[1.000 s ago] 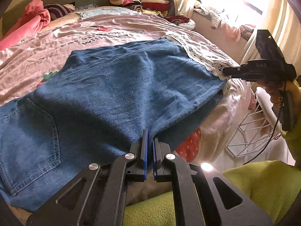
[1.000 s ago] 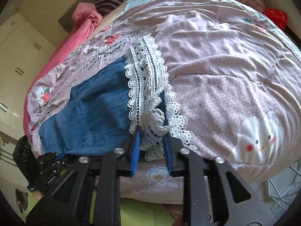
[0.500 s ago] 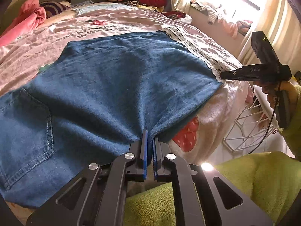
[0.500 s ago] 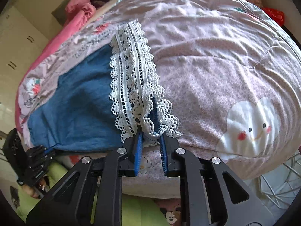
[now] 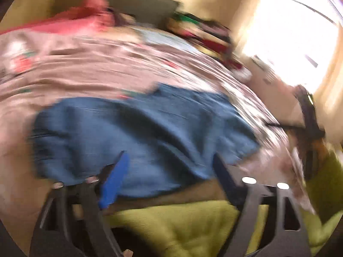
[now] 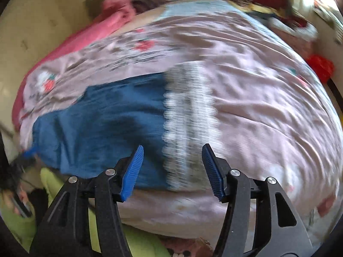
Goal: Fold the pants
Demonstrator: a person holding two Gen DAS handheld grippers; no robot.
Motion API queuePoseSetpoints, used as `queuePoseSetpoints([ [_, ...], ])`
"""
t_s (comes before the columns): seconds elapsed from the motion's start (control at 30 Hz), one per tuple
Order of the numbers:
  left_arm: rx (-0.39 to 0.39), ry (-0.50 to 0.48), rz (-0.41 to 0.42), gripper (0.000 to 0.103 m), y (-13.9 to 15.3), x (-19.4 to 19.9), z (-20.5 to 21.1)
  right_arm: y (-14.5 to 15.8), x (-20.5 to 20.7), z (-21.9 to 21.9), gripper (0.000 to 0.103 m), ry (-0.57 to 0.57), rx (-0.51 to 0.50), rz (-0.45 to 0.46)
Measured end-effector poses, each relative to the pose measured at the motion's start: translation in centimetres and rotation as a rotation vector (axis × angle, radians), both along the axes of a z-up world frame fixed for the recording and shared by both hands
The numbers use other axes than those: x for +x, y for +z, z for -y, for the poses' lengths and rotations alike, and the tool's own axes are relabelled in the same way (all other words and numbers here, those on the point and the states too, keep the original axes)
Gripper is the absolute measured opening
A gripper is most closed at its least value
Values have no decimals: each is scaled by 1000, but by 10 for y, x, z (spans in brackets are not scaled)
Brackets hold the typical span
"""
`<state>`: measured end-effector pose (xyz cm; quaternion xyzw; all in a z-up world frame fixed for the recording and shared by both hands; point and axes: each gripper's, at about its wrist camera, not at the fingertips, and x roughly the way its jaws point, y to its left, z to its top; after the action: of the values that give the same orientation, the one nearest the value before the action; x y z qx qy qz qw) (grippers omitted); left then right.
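Pants (image 6: 103, 126) flat on bed (image 6: 257, 107), long axis crosswise, lace hem rightward, left claw (image 5: 169, 171) and right claw (image 6: 172, 167) both opening, empty.

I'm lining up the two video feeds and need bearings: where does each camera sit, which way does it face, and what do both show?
Left wrist: on the left gripper, jaws opening, clear of the jeans; looks across the bed to a bright window; lime-green sleeve below.
Right wrist: on the right gripper, jaws opening, empty; faces the lace hem.
Shared: jeans, bed, pink blanket.
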<state>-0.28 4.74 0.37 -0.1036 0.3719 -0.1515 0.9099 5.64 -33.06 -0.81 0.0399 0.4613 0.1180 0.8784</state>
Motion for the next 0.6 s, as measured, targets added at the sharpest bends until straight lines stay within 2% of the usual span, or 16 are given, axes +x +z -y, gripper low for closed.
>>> queuePoseSetpoints([
  [0.03, 7, 75, -1, 97, 1, -1, -14, -3, 2, -6, 52, 19, -11, -4],
  [0.07, -3, 155, -13, 97, 0, -3, -33, -6, 5, -11, 54, 33, -23, -10],
  [0.17, -36, 294, -83, 97, -14, 1, -71, -19, 9, -18, 56, 49, -55, -39],
  [0.23, -46, 349, -138, 97, -28, 5, -86, -26, 10, -15, 57, 43, -55, -60],
  [0.33, -158, 340, -167, 95, -47, 21, -97, -35, 12, -13, 62, 48, -66, -83],
  [0.37, -164, 322, -170, 77, -51, 26, -94, -37, 12, -14, 63, 50, -72, -87],
  [0.43, -99, 309, -171, 50, -51, 32, -84, -40, 11, -14, 63, 52, -79, -92],
  [0.6, -8, 326, -113, 47, -39, 22, -94, -42, 8, -8, 63, 47, -69, -102],
])
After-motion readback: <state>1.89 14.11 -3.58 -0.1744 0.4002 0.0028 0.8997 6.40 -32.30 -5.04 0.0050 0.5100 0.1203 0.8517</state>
